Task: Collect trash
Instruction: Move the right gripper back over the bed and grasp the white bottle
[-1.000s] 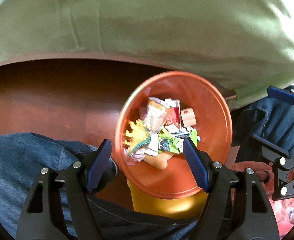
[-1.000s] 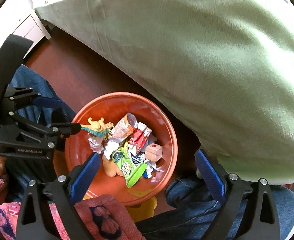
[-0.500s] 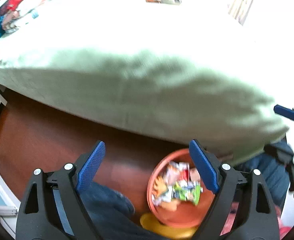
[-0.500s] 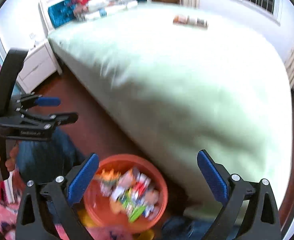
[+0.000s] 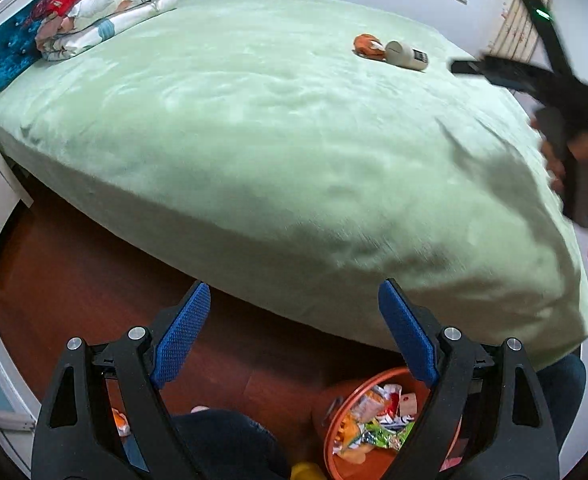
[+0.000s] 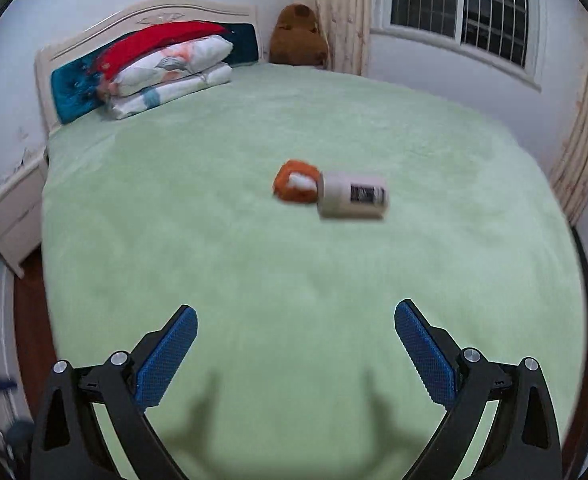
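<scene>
1. Since both cams swung up from the orange bin [image 5: 335, 412] on the floor, the bed [image 6: 254, 260] now fills view.
2. Right claw [image 6: 294, 354] wide open, empty; left claw [image 5: 294, 334] likewise.
3. Remaining trash: orange wrapper [image 6: 295, 181] touching white bottle [image 6: 351, 195], mid-bed, well apart from the claws. Prob next pickup.

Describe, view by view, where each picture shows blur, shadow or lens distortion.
Left wrist view: the other black gripper at right is motion-smeared; the green bedspread bulges from fisheye. Right wrist view: the white cylindrical bottle and orange crumpled wrapper are soft; the open jaws cast two shadows on the bedspread.
</scene>
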The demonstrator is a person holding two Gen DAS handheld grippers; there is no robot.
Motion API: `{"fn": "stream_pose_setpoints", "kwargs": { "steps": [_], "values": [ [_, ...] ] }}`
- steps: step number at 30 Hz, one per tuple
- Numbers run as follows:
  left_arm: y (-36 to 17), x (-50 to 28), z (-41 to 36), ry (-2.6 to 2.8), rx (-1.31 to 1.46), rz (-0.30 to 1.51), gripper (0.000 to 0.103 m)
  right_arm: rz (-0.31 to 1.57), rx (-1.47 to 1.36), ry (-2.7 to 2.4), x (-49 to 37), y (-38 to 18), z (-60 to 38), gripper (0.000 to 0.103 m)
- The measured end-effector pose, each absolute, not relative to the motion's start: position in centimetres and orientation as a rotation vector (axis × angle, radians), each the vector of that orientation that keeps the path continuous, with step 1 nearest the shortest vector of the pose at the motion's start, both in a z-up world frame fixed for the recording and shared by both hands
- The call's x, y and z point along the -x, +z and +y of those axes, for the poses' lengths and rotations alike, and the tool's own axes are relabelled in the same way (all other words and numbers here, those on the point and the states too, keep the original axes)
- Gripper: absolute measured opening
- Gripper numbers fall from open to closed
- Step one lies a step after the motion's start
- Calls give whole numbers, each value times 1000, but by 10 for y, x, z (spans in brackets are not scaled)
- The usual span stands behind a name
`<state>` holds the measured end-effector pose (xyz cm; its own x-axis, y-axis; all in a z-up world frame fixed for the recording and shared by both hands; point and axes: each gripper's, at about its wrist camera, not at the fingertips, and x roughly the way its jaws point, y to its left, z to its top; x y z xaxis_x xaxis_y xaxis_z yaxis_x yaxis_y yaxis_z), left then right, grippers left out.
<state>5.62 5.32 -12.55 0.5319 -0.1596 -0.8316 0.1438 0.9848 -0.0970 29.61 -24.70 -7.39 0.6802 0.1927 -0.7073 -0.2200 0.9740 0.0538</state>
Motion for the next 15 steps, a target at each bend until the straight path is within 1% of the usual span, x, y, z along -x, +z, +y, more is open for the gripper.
{"fn": "stream_pose_setpoints", "kwargs": {
  "steps": [6, 13, 14, 15],
  "values": [
    [-124, -81, 59, -173, 31, 995, 84, 826, 2, 174, -388, -89, -258, 97],
    [-119, -100, 60, -171, 36, 983, 84, 878, 40, 136, -448, -112, -265, 97],
    [-118, -102, 59, -171, 35, 980, 84, 895, 42, 132, -454, -116, -266, 92],
    [-118, -105, 58, -172, 35, 978, 84, 917, 34, 143, -460, -121, -267, 78]
  ]
}}
